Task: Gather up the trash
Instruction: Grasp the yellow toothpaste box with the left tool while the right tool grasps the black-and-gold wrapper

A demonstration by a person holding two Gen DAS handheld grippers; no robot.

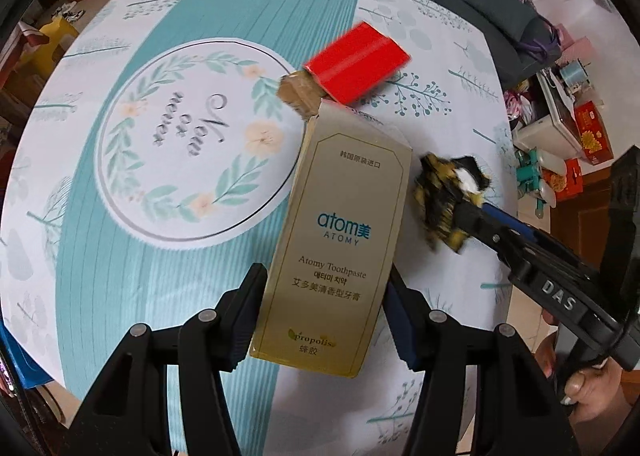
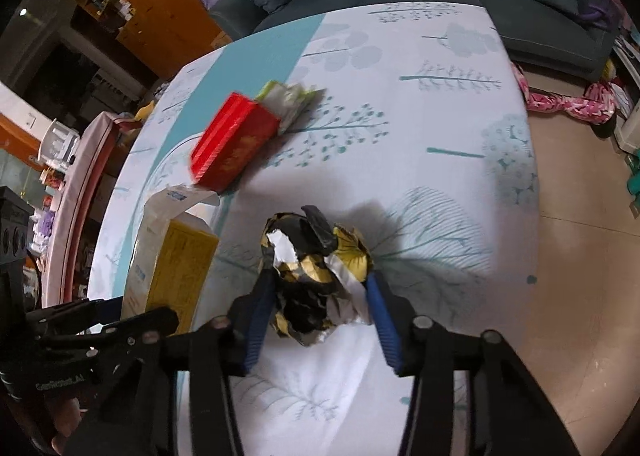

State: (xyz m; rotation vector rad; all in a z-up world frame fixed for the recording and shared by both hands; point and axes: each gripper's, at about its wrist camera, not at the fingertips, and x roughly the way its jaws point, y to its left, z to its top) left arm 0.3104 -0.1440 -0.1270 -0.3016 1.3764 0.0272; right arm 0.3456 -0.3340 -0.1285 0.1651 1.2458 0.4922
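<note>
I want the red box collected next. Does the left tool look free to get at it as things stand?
Probably not yet: the left tool is closed on the gold toothpaste box, whose far end reaches the red box. Nothing else blocks the way across the tablecloth.

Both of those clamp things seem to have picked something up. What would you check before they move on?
1. Left hand-held gripper pinching the gold toothpaste box: ok.
2. Right hand-held gripper pinching the crumpled black-and-gold wrapper: ok.
3. Held items apart from each other: ok.
4. Red box left on the tablecloth: not ok, uncollected.
5. Bin to drop trash into: cannot tell, none visible.
</note>
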